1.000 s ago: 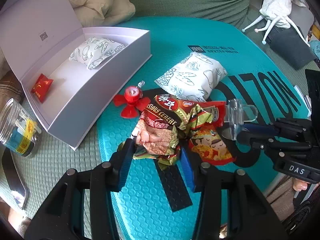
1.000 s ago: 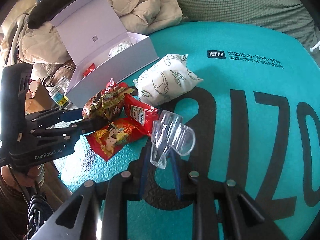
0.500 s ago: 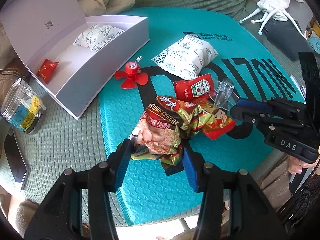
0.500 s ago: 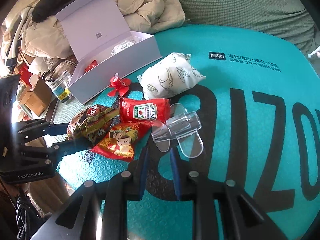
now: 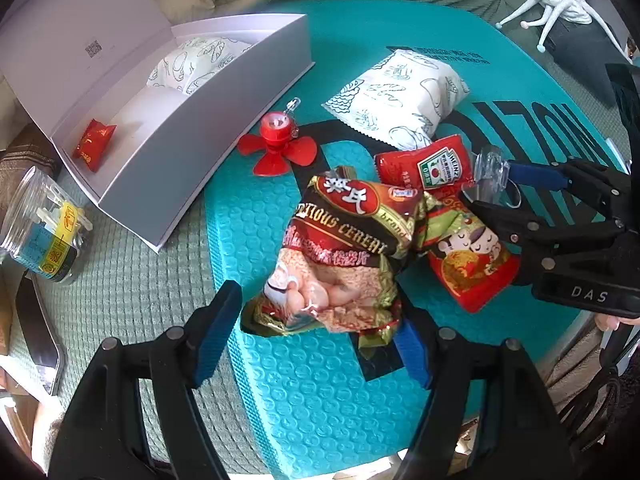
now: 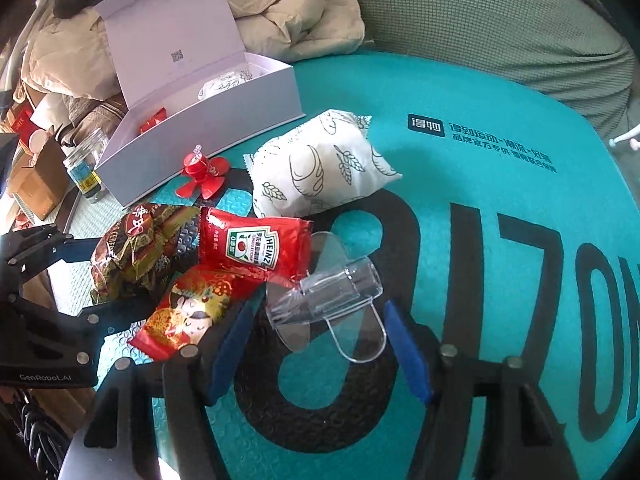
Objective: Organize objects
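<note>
crinkled cereal pkt (image 5: 340, 256) w/ gold-brown foil, lying flat on teal mat (image 5: 320, 400)

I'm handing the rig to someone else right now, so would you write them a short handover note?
Left gripper: jaws just opened, cereal packet between them, released on the mat.
Right gripper: jaws just opened, clear plastic clip lies loose between them.
In the white box: one patterned white pouch, one small red packet.
Left on the mat: second white pouch, ketchup sachet, red cartoon packet, red fan, cereal packet, clip.
</note>
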The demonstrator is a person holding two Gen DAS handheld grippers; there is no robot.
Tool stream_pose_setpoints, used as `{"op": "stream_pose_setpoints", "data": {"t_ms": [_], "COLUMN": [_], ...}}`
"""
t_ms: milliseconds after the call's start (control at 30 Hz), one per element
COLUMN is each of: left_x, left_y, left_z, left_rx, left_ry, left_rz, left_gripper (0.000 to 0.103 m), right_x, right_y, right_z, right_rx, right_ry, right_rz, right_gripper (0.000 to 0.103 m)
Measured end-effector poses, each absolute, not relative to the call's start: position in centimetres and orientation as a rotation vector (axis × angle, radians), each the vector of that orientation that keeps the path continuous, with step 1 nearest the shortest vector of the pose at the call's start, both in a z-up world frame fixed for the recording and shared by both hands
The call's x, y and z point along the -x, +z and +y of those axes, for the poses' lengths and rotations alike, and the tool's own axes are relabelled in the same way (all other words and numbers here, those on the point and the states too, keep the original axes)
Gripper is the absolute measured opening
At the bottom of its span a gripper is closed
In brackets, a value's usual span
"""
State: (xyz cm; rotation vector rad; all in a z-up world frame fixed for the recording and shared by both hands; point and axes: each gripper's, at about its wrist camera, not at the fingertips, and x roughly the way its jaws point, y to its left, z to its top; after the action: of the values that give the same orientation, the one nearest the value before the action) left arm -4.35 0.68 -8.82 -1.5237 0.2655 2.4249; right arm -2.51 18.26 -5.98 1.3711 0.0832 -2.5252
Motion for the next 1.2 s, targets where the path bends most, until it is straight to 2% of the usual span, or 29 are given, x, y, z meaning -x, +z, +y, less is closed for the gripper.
{"op": "stream_pose_setpoints", "data": {"t_ms": [200,233,267,300,500,633,1200], "left_x": [4.8,4.7,4.7,4.5,4.2,4.2,2.3], "left_y": [-8.9,-8.9,-8.8,-8.7,-8.5,-8.0,-4.4], "left_z": [0.3,0.2,0.2,0.1,0.1,0.1,-0.2], "left_rx": [1.468,1.453,1.429,1.401,1.369,1.373,1.325], "left_ry": [2.447,2.451,2.452,2.452,2.455,2.449,2.493], "left_rz": [0.245,0.238,0.223,0.205,0.184,0.161,0.167], "left_gripper": [0.073,0.071,0.067,0.059,0.055,0.054,0.054], "right_x": [2.1,2.1,1.9,1.8,1.1,0.7,-1.0], "right_y": [-6.4,-6.4,-6.4,-6.4,-6.2,-5.8,-2.1], "right_z": [18.0,17.9,17.9,17.9,18.4,19.1,19.3], "right_rx": [-1.325,-1.323,-1.320,-1.315,-1.294,-1.284,-1.207], "right_ry": [-2.553,-2.557,-2.573,-2.580,-2.589,-2.593,-2.623], "right_rz": [0.114,0.117,0.129,0.138,0.079,0.024,-0.001], "right_gripper": [0.069,0.069,0.063,0.061,0.061,0.061,0.061]}}
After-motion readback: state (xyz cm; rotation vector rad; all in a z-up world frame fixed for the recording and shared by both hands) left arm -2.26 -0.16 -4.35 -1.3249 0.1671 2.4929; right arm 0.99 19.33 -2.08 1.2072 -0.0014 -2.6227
